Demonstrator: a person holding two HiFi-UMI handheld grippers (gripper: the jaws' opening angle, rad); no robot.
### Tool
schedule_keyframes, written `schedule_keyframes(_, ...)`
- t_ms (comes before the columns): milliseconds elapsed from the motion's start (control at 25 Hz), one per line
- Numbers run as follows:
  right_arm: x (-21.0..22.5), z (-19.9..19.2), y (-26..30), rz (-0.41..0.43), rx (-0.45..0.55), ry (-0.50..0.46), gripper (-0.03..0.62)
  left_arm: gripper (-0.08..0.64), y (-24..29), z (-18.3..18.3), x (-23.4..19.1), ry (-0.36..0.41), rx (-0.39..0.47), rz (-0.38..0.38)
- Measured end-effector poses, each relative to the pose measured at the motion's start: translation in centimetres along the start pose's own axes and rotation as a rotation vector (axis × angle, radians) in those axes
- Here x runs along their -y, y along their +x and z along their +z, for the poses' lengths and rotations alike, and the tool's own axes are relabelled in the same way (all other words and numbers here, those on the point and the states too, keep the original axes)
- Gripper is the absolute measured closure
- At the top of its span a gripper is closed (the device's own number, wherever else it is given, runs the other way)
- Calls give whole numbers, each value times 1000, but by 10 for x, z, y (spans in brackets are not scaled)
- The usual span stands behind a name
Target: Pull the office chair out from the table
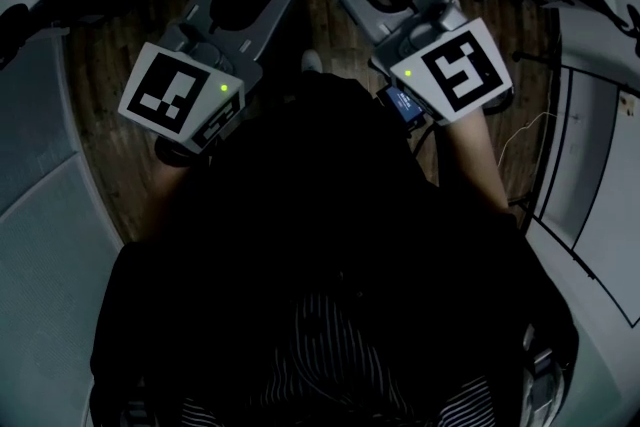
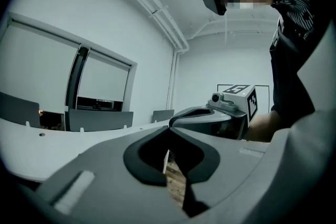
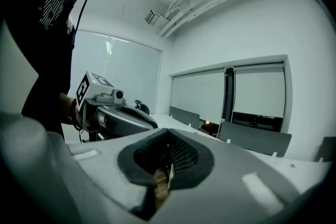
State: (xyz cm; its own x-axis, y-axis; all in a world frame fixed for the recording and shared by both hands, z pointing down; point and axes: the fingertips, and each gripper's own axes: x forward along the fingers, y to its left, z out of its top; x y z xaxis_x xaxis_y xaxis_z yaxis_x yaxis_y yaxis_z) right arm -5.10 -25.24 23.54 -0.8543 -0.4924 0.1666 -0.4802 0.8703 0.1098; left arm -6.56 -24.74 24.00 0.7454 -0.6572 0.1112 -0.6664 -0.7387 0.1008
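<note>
Can make out the black mesh office chair (image 3: 182, 157) only as netting just behind the right tongs (image 3: 168, 131), probably close ahead (too dark from overhead to confirm). Both clenched on nothing, left tongs (image 2: 169, 129) alongside, held level, likely to hook the backrest. Hemmed in by the white curved bench (image 2: 58, 147) with grey divider panels (image 2: 100, 119); brown wooden floor (image 1: 100, 80) below.

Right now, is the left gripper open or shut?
The left gripper is shut: in its own view the jaw tips meet, with nothing between them.
</note>
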Motion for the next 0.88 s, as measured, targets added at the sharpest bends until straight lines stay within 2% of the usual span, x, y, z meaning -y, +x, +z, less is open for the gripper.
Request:
schedule_keyframes(200, 43, 6, 14, 23, 11, -9, 591, 557, 33, 10, -24, 3, -19, 28)
schedule_keyframes(440, 118, -13, 24, 36, 14, 26, 591, 557, 100, 8, -59, 13, -66, 44)
schedule_keyframes(600, 120, -24, 27, 55, 18, 35, 591, 557, 107, 3, -56, 42, -66, 34)
schedule_keyframes(800, 126, -32, 36, 71, 17, 35, 591, 557, 106, -10, -65, 30, -99, 58)
schedule_keyframes(880, 134, -38, 37, 78, 16, 56, 591, 557, 109, -18, -68, 76, -138, 65)
